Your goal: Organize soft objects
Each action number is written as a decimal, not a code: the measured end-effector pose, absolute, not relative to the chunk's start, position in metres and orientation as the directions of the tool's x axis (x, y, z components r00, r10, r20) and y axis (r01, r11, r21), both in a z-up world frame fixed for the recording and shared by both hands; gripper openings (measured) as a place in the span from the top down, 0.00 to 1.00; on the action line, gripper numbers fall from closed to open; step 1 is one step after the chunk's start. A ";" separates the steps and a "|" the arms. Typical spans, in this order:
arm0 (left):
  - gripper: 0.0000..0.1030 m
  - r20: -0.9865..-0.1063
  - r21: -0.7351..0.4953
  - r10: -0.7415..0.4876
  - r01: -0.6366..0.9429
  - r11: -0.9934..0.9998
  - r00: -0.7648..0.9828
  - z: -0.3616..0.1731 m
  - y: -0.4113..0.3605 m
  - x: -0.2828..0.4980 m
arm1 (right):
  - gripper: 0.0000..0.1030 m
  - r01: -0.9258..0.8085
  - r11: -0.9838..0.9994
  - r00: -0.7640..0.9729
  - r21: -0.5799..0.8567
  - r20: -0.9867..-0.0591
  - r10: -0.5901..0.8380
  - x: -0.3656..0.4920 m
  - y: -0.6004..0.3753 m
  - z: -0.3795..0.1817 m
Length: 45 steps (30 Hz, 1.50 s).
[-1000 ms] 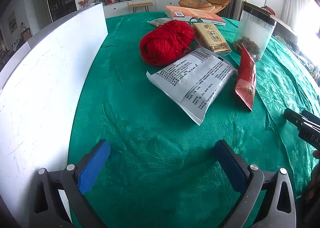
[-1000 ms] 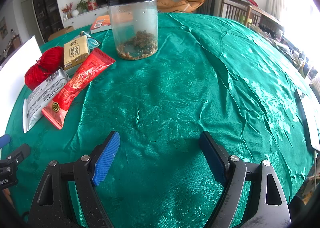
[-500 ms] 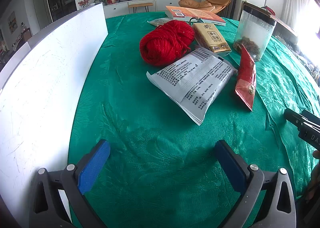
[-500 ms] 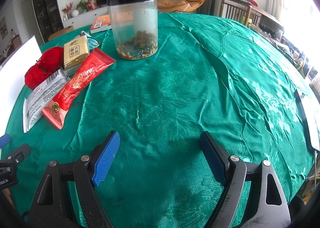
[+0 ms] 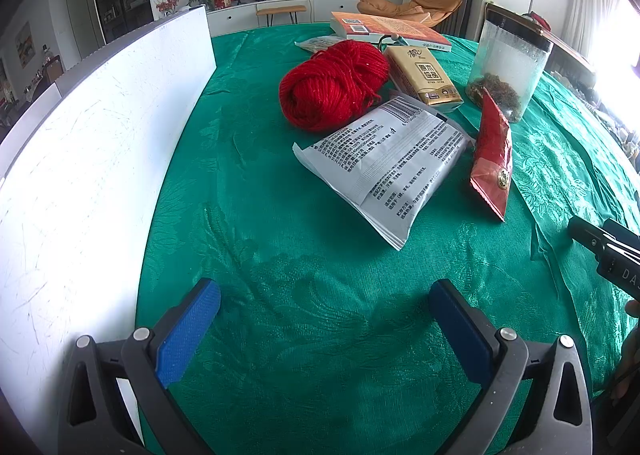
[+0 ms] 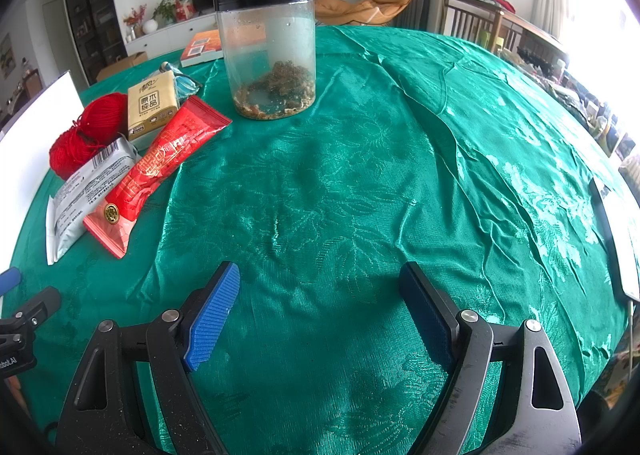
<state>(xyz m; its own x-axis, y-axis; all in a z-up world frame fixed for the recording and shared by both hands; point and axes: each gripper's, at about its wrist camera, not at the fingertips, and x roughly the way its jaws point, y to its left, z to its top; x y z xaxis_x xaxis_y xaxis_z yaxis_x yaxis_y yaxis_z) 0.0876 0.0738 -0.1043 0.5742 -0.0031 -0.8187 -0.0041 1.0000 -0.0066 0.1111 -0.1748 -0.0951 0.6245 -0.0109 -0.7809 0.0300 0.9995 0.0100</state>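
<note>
A: What did the soft things look like?

B: A ball of red yarn (image 5: 334, 85) sat far out on the green tablecloth (image 5: 280, 275), loosely wound, strands trailing. Touching its near side lay a flat grey-white packet (image 5: 384, 159) covered in print, and right of that a long red pouch (image 5: 494, 153) with a gold seal. A tan tissue pack (image 5: 422, 77) lay just right of the yarn.

A: And the grippers?

B: The left gripper (image 5: 324, 329) and right gripper (image 6: 320, 313) both hung above bare cloth nearer the camera, jaws wide apart, holding nothing. A clear jar (image 6: 268, 55) with a black lid stood beyond the pouch.
</note>
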 end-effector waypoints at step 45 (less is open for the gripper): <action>0.01 -0.827 -0.186 -0.191 0.063 0.980 0.529 -0.056 0.056 0.076 | 0.85 -0.056 0.965 0.540 0.257 -0.805 0.246 0.169 -0.217 -0.059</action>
<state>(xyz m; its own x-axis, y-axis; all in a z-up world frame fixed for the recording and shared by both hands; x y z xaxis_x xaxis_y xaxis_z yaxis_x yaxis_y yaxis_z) 0.0762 0.0555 -0.0564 0.5295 -0.1911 -0.8265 0.0634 0.9805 -0.1861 0.1686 -0.2166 -0.0590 0.5403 0.2458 -0.8048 -0.0560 0.9648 0.2571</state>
